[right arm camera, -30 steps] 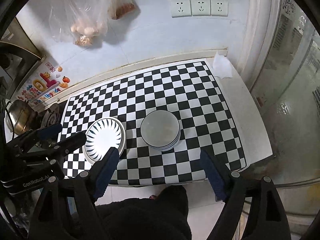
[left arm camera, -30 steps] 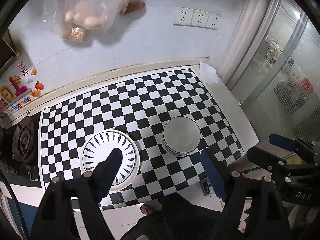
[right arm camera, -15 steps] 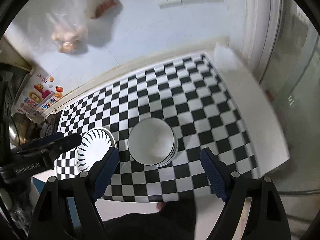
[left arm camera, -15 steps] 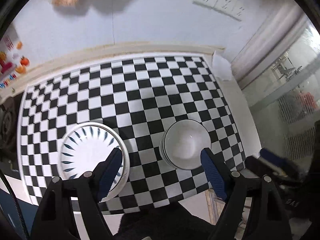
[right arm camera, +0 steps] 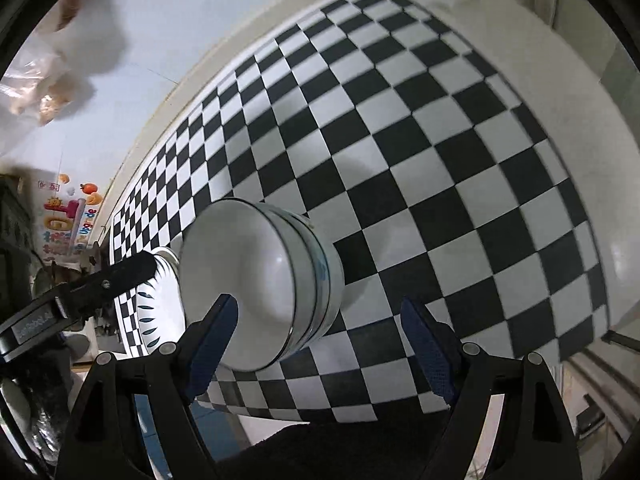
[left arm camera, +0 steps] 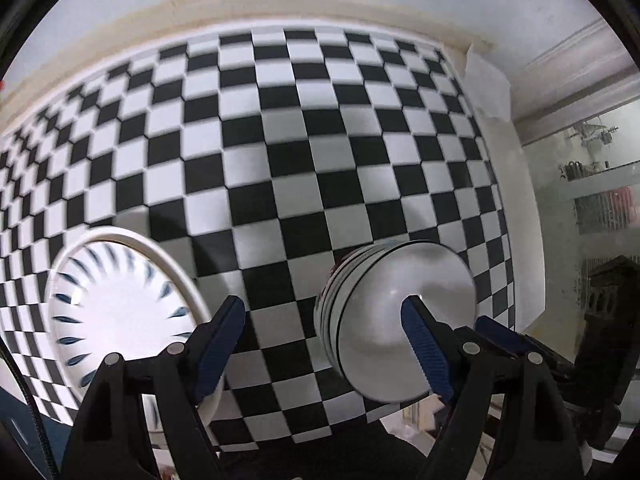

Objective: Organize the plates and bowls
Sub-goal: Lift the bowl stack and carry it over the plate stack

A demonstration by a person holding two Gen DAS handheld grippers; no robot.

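Bowls (right arm camera: 264,288) sat nested beside the plate (left arm camera: 120,320); I held both grippers, left (left arm camera: 320,340) and right (right arm camera: 316,340), wide and empty, probably to straddle the blurred rims.

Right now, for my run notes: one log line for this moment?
left tool: open, empty | right tool: open, empty | bowl stack: on checkered mat | patterned plate: beside stack

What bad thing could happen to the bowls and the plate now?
The stack of bowls sits close to the front edge of the checkered mat, so a bump from the open right gripper might push it off. The stack is several bowls, so gripping only the top rim could leave the rest behind or tip them. The open left gripper could knock the striped plate beside the bowls.
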